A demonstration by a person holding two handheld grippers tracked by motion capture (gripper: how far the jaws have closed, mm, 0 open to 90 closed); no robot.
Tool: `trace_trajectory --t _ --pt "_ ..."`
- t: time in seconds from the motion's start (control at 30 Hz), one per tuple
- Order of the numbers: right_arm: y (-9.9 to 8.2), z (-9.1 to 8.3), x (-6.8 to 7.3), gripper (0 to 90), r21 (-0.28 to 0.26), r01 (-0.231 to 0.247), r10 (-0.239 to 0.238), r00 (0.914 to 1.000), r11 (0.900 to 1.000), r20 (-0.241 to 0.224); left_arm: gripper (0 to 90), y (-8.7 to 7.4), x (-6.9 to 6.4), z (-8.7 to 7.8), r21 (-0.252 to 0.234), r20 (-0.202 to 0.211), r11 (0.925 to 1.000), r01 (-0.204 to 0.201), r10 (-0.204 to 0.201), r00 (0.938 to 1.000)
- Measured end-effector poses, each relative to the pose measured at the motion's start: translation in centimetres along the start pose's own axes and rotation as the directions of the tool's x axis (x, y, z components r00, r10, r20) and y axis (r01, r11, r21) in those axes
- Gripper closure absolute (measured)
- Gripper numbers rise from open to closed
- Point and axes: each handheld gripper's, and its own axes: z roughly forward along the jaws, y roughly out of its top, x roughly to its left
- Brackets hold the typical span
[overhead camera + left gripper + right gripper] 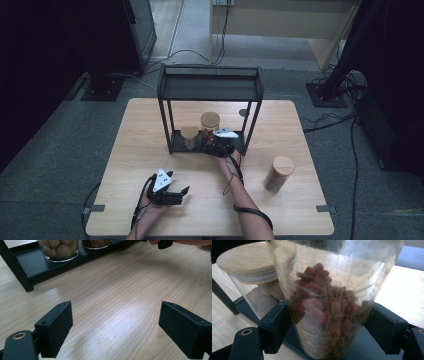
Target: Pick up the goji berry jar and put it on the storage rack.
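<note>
From above I see the whole wooden table (150, 150) and the black two-level rack (210, 82) standing on its far half; my gripper views give only pieces of that rack: a leg and the bottom shelf in the left gripper view, a strip of shelf in the right.

Off to my right on the table stands a third jar (278, 173) with a wooden lid, well apart from the rack. Its contents I cannot make out from up there.

On the rack's bottom shelf stand two glass jars. The jar of pale round balls (259, 293) wears a wooden lid; in the left gripper view its top is cut off by the frame edge. Just beside it is the jar of reddish dried pieces (329, 312), tilted in the right gripper view, its lid out of frame there; from above, that lid shows as a wooden disc (210, 120).

My right claw (218, 148) is at the shelf, and its own view shows both black jaws pressed against the sides of the reddish jar, so I am holding that jar at its lower half. From above, my hand hides the grip.

My left claw (115, 327) rests low near the front of the table, jaws wide, with bare wood between them.
</note>
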Motion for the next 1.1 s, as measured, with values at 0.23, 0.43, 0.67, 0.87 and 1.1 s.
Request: trace_trajectory --t 0.23,0.43,0.67,0.87,1.1 --pt "-0.1 -0.2 0.1 22.6 0.011 -0.007 0.007 1.0000 0.9999 0.001 12.0 0.0 0.0 0.0 0.000 -0.001 1.0000 0.000 0.000 1.0000" --pt "-0.2 -0.4 0.1 22.6 0.019 -0.003 0.003 1.0000 0.9998 0.000 12.0 0.0 0.0 0.0 0.001 -0.001 1.0000 -0.001 0.001 1.0000" --pt "-0.2 -0.7 0.2 22.5 0.031 -0.001 0.001 1.0000 0.9995 0.000 12.0 0.0 -0.1 0.0 0.001 -0.001 1.0000 -0.003 0.003 1.0000" --pt "-0.2 -1.1 0.2 22.6 0.034 -0.001 0.001 1.0000 0.9994 -0.005 12.0 0.0 -0.1 0.0 0.002 -0.003 1.0000 -0.006 0.006 1.0000" --pt "-0.1 -1.3 0.0 22.5 0.053 0.011 -0.010 0.9999 0.9985 -0.013 12.0 0.1 -0.1 0.1 0.004 -0.003 1.0000 -0.006 0.006 1.0000"
